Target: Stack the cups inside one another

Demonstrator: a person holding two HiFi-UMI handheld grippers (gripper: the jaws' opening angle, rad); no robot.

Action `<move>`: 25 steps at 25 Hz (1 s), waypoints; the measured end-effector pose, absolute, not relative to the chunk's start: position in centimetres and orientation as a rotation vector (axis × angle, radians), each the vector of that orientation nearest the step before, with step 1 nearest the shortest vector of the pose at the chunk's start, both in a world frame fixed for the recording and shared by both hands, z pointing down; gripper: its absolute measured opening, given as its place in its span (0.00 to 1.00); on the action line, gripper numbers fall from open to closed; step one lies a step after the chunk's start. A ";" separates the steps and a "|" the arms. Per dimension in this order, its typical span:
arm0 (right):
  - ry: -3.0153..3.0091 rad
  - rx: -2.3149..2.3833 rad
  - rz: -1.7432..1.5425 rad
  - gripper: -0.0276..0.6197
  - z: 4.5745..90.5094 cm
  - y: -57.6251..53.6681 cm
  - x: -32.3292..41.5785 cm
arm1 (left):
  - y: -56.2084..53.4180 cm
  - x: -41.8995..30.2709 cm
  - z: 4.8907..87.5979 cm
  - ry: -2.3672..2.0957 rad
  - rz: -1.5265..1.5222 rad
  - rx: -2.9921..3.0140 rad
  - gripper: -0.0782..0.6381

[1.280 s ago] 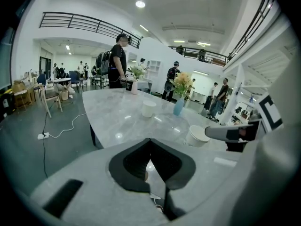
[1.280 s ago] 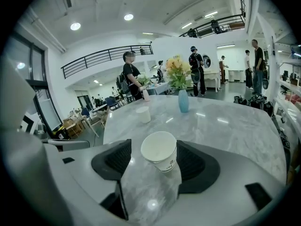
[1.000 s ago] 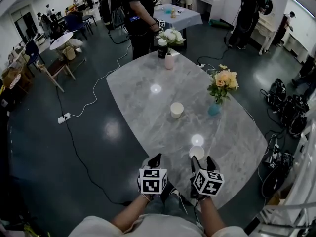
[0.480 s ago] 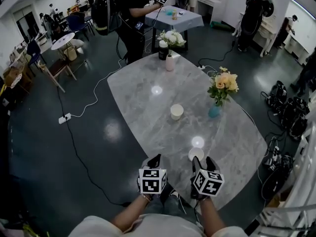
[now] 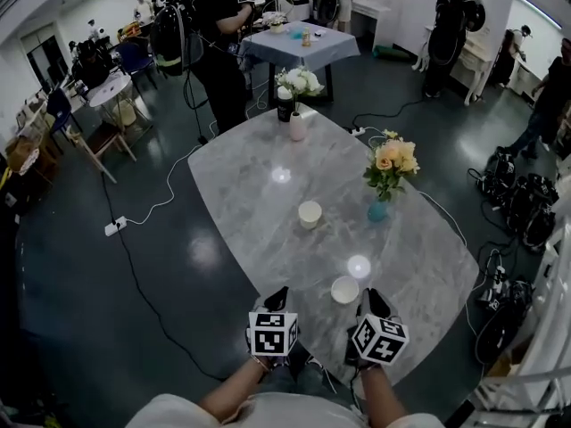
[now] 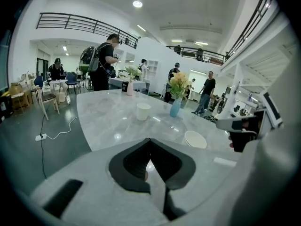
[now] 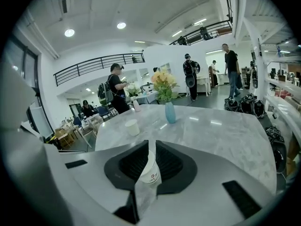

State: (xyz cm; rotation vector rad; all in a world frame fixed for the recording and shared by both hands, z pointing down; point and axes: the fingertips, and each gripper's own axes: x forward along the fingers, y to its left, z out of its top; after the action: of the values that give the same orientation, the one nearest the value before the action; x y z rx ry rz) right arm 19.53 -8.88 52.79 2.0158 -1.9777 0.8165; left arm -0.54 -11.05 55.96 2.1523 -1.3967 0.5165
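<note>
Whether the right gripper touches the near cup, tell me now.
Touching. Right gripper view: the near cup sits between the closing jaws of the right gripper, pads pressed against it.

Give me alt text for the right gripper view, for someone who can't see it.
The right gripper's jaws are closing on a white paper cup between them. Beyond, on a grey marble table, stand a second white cup and a blue vase of flowers.

The blue vase point(image 5: 378, 210) stands tall on the worktop point(image 5: 241, 176), the far cup point(image 5: 310, 214) near its left. Farther left of the vase, open surface.
</note>
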 end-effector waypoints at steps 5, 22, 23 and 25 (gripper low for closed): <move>-2.010 2.009 0.823 0.08 51.7 -9.0 20.7 | -11.9 0.8 55.1 -1.382 0.536 2.180 0.10; -1.975 2.084 0.849 0.07 51.0 -10.2 22.2 | -15.6 2.1 54.1 -1.340 0.484 2.238 0.10; -1.960 2.106 0.852 0.07 50.9 -10.7 22.0 | -16.0 1.8 54.3 -1.324 0.492 2.244 0.10; -1.932 2.156 0.860 0.07 50.5 -11.6 21.5 | -17.0 1.0 54.4 -1.292 0.503 2.260 0.10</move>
State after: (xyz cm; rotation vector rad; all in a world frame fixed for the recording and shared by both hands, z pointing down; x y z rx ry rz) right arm 21.52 -11.57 50.54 2.1562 -1.9318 0.8599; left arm 1.01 -17.02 54.42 2.2604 -1.2923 0.5033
